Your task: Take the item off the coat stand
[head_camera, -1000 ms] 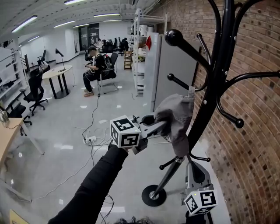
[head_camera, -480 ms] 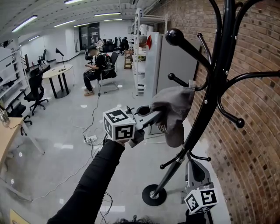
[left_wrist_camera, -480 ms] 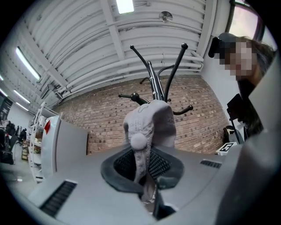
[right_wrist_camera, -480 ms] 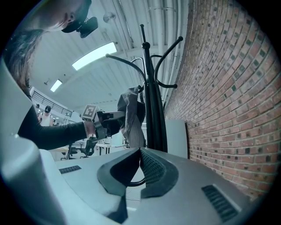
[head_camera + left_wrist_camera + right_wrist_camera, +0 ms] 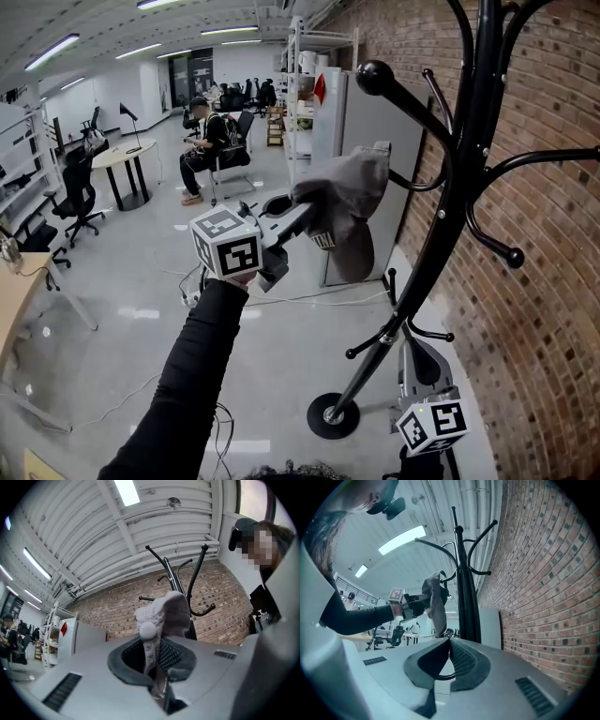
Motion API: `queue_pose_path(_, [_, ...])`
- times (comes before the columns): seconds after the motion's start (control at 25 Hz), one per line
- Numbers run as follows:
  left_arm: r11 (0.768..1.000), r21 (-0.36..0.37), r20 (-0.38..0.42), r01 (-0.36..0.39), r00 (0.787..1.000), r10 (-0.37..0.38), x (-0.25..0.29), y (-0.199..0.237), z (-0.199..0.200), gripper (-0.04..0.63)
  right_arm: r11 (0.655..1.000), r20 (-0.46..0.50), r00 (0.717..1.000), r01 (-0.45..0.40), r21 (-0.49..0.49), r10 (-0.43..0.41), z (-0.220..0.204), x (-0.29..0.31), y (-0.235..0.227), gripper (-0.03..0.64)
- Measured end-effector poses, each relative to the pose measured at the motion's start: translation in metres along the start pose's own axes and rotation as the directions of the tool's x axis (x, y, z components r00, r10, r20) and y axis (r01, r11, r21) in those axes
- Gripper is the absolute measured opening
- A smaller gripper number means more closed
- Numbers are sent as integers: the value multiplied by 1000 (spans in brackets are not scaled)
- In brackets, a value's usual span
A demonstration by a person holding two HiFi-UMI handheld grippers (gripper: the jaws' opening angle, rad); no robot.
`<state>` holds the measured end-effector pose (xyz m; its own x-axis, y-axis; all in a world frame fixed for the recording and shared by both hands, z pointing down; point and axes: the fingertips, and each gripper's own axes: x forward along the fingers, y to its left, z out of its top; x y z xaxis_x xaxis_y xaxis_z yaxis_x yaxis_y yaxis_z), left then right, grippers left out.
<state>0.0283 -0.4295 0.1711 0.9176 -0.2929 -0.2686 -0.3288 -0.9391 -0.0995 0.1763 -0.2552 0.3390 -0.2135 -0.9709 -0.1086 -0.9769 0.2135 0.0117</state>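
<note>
Grey hat (image 5: 349,192) between left tool (image 5: 312,214) jaws

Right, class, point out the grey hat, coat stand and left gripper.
grey hat (image 5: 349,197): head view, its crown.
coat stand (image 5: 469,150): head view, its upright pole.
left gripper (image 5: 302,214): head view, between its fingertips.
</note>
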Motion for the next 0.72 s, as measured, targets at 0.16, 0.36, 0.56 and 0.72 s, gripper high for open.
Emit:
queue_pose_path(0.16, [999,1,15,-38,999,38,-4,11,7,30,1000,1,1000,-10,-1,10,0,3,0,9])
queue_pose_path(0.36, [998,12,3,-55,998,55,0,15,13,29,1000,1,1000,-16,-1,16,-1,4,3,9])
queue_pose_path(0.56, [998,5,27,-65,998,65,-2,16,23,29,1000,5,1000,-4,3,4,2,-1,3,9])
queue_pose_path(0.72, [996,2,31,-92,995,92,-13,23,27,29,1000,5,1000,7,7,-7,3,-5,0,9])
